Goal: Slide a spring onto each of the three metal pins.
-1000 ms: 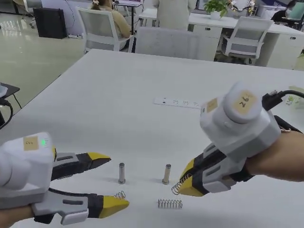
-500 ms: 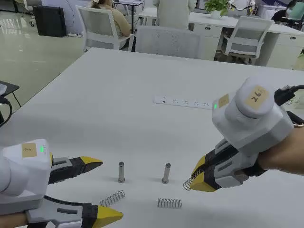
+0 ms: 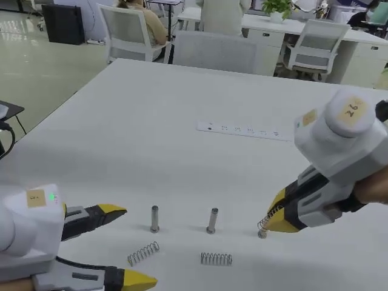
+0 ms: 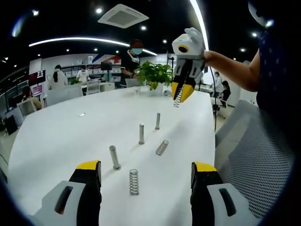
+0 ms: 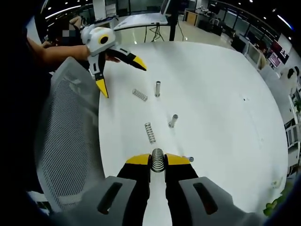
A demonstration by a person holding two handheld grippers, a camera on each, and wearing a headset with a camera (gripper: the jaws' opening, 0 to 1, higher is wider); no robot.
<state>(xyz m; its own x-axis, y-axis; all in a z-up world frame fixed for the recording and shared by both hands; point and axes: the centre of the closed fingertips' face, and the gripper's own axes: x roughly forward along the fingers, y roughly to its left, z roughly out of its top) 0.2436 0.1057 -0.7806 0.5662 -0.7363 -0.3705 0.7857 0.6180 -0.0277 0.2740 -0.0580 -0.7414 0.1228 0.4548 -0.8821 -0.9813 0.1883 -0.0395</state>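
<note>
Yellow-tipped left gripper [image 3: 139, 245]: jaws wide apart, by the near edge of the tabletop [image 3: 182, 121]. Loose spring [image 3: 143, 253], left pin [image 3: 154, 219], second loose spring [image 3: 216, 259], middle pin [image 3: 213, 220] (both pins upright). Right gripper [image 3: 274, 223]: clamped on third spring [image 3: 267, 217], its lower end at right pin [image 3: 262, 234].

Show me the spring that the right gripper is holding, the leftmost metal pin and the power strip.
held spring [image 3: 267, 218], head view, on its middle coils.
leftmost metal pin [image 3: 154, 218], head view, mid-shaft.
power strip [image 3: 242, 130], head view, centre of its top face.
</note>
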